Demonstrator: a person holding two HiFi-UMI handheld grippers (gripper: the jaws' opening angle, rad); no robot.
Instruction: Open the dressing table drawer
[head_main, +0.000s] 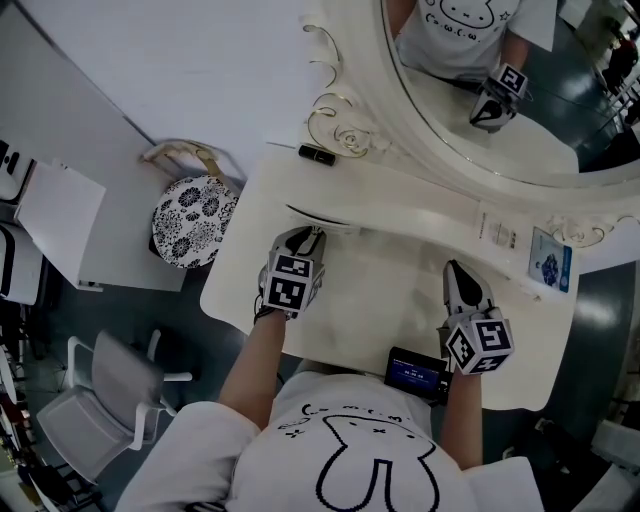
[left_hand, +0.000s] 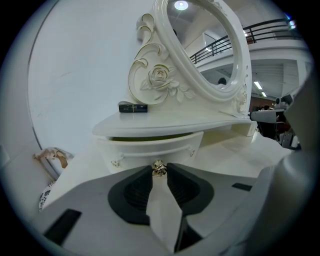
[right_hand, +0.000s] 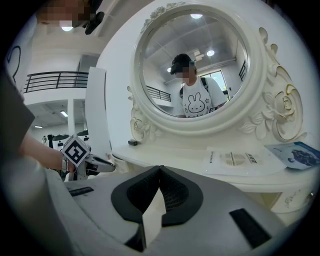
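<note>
At the far left of the head view a grey chair (head_main: 108, 398) stands on the floor, and beside it a round stool with a black-and-white flower pattern (head_main: 193, 221) sits just off the left end of the white desk (head_main: 385, 290). A small black tube (head_main: 317, 154) lies on the desk's raised shelf (left_hand: 165, 122), near the carved scrollwork at the foot of the oval mirror (head_main: 545, 135).

The left gripper (head_main: 311, 233) reaches over the desk top to the small drawer (left_hand: 150, 149) under that shelf. In the left gripper view its jaws are closed on the little gold knob (left_hand: 159, 169) in the middle of the drawer front, one pad on either side. The drawer stands a short way out, with a narrow greenish gap showing between its curved front and the shelf above.

Further right, a dark phone (head_main: 415, 371) lies at the near edge of the desk, just beside the right gripper (head_main: 453, 268). That gripper is over the desk top, well apart from the drawer. Its jaws are pressed together at the tips with nothing between them. Beyond it, a pale leaflet (head_main: 497, 233) and a blue booklet (head_main: 549, 258) lie on the right part of the shelf.
</note>
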